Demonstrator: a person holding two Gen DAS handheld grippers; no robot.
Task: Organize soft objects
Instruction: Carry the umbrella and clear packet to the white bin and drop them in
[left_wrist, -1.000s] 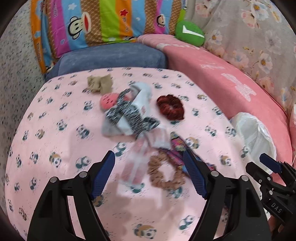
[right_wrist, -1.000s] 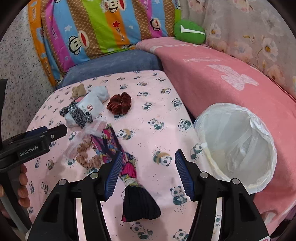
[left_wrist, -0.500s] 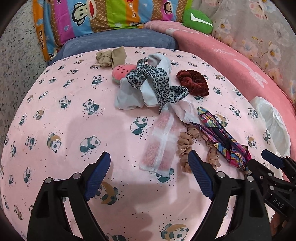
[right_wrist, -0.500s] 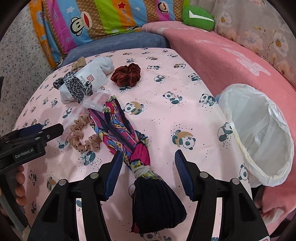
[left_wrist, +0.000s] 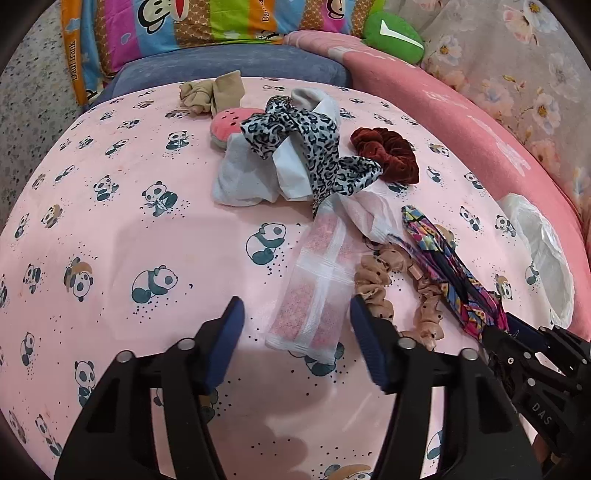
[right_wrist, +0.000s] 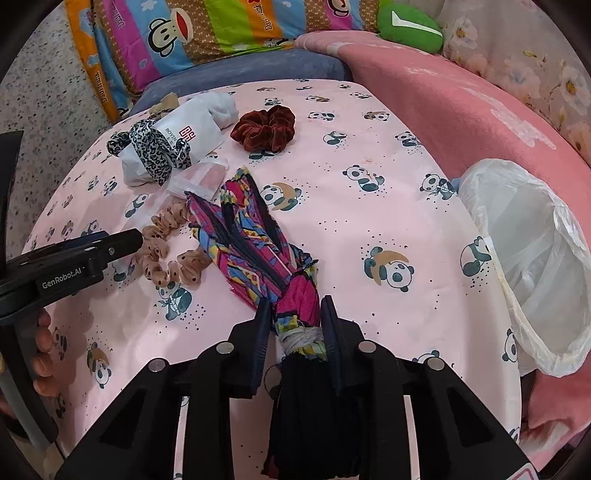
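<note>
Soft items lie on a pink panda-print sheet (left_wrist: 110, 221). My right gripper (right_wrist: 295, 310) is shut on the tied neck of a multicoloured patterned cloth bundle (right_wrist: 251, 236), whose black end hangs under the jaws. My left gripper (left_wrist: 295, 314) is open low over the sheet, and the near end of a translucent packet with pink filling (left_wrist: 314, 291) lies between its fingers. A tan dotted scrunchie (left_wrist: 384, 284) touches the left gripper's right finger. Further back are a leopard-print scarf (left_wrist: 314, 147) on a white pouch (left_wrist: 240, 181), a dark red scrunchie (left_wrist: 384, 155), a watermelon plush (left_wrist: 229, 122) and a beige stocking (left_wrist: 210, 92).
A bin lined with a white plastic bag (right_wrist: 535, 258) stands open at the right edge of the sheet, against a pink blanket (right_wrist: 443, 103). A striped monkey-print pillow (right_wrist: 221, 29) and a green cushion (right_wrist: 410, 22) sit at the back. A person's hand (right_wrist: 40, 350) holds the left gripper.
The right jaws have closed on the patterned cloth bundle. The left gripper has moved forward and down, so the pink-filled packet now lies between its open fingers.
</note>
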